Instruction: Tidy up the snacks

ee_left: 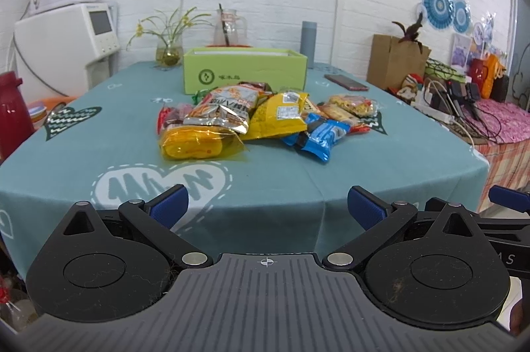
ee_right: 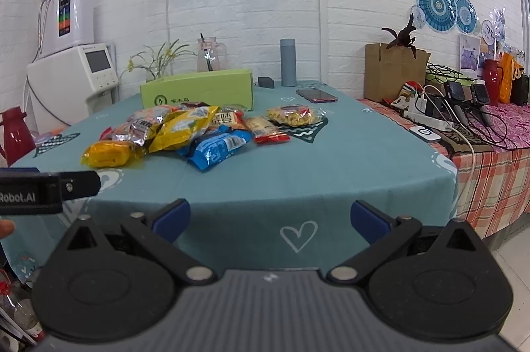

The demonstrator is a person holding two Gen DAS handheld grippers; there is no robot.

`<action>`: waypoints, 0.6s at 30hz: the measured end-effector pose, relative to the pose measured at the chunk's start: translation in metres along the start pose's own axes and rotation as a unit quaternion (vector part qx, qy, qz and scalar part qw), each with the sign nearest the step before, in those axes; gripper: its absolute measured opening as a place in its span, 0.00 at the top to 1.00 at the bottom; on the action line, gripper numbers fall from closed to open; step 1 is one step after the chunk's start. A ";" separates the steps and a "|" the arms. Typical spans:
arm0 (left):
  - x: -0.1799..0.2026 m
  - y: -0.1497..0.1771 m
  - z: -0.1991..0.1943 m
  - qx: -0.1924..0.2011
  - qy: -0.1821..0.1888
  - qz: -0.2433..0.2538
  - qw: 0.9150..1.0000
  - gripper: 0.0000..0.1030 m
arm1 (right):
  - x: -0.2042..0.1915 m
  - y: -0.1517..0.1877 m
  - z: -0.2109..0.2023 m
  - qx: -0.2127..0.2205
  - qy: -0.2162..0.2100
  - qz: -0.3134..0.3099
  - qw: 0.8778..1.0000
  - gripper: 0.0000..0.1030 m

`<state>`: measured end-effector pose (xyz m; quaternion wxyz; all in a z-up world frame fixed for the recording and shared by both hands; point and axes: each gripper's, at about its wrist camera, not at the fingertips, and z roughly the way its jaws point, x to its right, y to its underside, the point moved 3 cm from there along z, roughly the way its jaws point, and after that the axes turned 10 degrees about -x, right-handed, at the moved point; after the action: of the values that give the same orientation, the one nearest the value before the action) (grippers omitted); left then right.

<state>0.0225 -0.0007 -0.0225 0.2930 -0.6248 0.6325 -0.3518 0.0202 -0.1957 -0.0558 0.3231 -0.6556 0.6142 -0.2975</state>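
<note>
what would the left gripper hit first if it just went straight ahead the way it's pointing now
Probably the snack pile. The left gripper is open and holds nothing, short of the table's near edge. Bare tablecloth comes first, then the yellow chip bag roughly dead ahead, with the green box behind it. Its height above the cloth is unclear.

We see our right gripper (ee_right: 270, 217) with its blue pads spread wide, holding nothing, short of the teal table (ee_right: 331, 173). Snack packets (ee_right: 185, 133) lie heaped before a green box (ee_right: 198, 91).

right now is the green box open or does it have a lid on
Open: the green box has no lid, and its pale inner walls show above the rim in the left wrist view. Contents cannot be seen.
</note>
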 end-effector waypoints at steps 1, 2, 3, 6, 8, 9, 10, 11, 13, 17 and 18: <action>0.001 0.000 0.000 0.000 0.001 0.001 1.000 0.10 | 0.000 0.001 0.000 0.000 -0.001 -0.001 1.000 0.00; 0.001 0.001 0.000 0.000 0.001 0.003 1.000 0.10 | -0.001 0.001 0.000 0.000 -0.001 -0.002 1.000 0.00; 0.002 0.001 0.001 0.000 0.002 0.004 1.000 0.10 | -0.001 0.001 0.000 0.000 -0.002 -0.004 1.000 0.00; 0.002 0.001 0.002 -0.002 0.003 0.004 1.000 0.10 | -0.002 0.002 0.001 -0.002 -0.002 -0.006 1.000 0.00; 0.002 0.002 0.002 -0.001 0.003 0.004 1.000 0.10 | -0.003 0.002 0.002 -0.002 -0.003 -0.006 1.000 0.00; 0.002 0.001 0.002 0.000 0.002 0.005 1.000 0.10 | -0.004 0.002 0.002 -0.003 -0.003 -0.007 1.000 0.00; 0.001 0.001 0.002 0.000 0.002 0.005 1.000 0.10 | -0.004 0.002 0.002 -0.003 -0.002 -0.007 1.000 0.00; 0.001 0.001 0.002 0.000 0.001 0.005 1.000 0.10 | -0.004 0.002 0.002 -0.003 -0.002 -0.008 1.000 0.00; 0.001 0.002 0.003 -0.002 0.001 0.004 1.000 0.10 | -0.005 0.002 0.002 -0.003 -0.002 -0.011 1.000 0.00; 0.000 0.002 0.005 -0.007 0.000 0.000 1.000 0.10 | -0.008 0.002 0.003 -0.005 -0.003 -0.015 1.000 0.00; -0.001 0.003 0.006 -0.008 0.000 -0.001 1.000 0.10 | -0.008 0.003 0.003 -0.005 -0.003 -0.016 1.000 0.00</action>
<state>0.0258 -0.0006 -0.0280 0.2876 -0.6277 0.6344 -0.3475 0.0207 -0.1881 -0.0598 0.3168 -0.6675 0.6046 -0.2975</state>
